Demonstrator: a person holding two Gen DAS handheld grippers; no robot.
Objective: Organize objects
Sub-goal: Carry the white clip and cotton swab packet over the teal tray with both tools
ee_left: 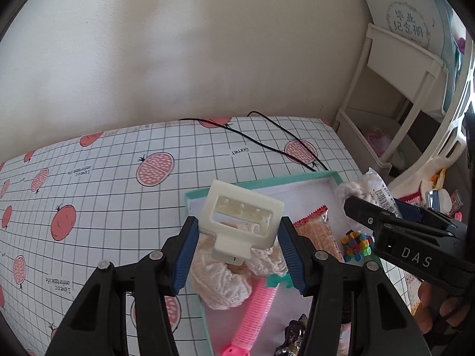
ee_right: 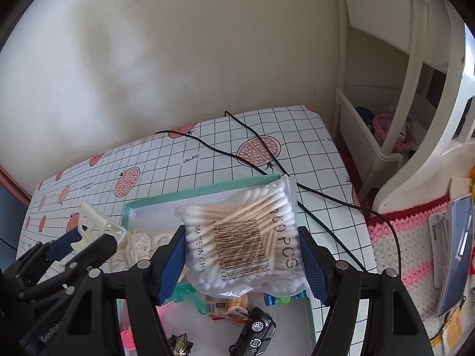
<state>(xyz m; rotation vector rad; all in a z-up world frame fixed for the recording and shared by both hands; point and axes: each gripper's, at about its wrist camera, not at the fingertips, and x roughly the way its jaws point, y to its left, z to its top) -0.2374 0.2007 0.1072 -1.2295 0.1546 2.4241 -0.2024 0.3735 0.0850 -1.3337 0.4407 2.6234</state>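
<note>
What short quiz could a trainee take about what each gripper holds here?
1. True or false: the left gripper holds the cream hair claw clip.
2. What does the right gripper hold?
A. toy car
B. bag of cotton swabs
C. pink comb
3. Fill in: both items are held above the ____ box.

Key: 1 true; 2 B; 3 teal.
</note>
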